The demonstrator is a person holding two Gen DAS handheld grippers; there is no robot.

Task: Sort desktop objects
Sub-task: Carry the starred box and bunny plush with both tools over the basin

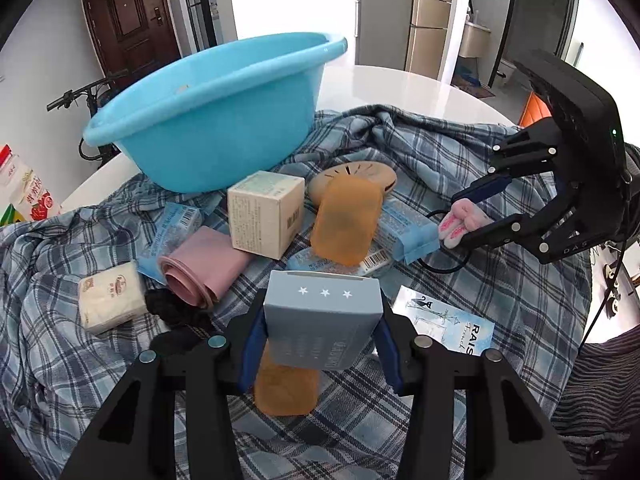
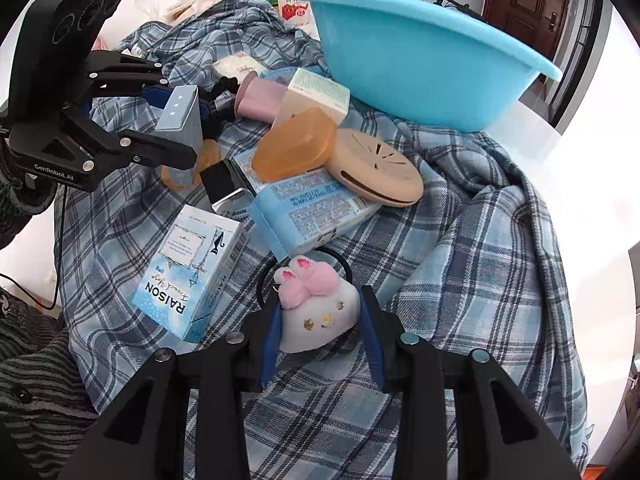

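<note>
Left gripper (image 1: 318,344): clamped on the grey-blue starred box (image 1: 320,320) by its two long sides, so the box stood clear of the clutter (jaws only partly closed, because the box filled them).
Right gripper (image 2: 320,320): closed on the white plush hair tie (image 2: 316,312), pink bow forward, its black elastic loop trailing on the plaid cloth (image 2: 460,248).
Blue basin (image 1: 208,112): sat at the back of the cloth, well apart from both loads, probably the sorting target.
Unsorted pile: cream box (image 1: 264,214), pink roll (image 1: 200,268), amber soap (image 1: 344,224) between basin and grippers.
Pose: both grippers pitched steeply down at the table.
</note>
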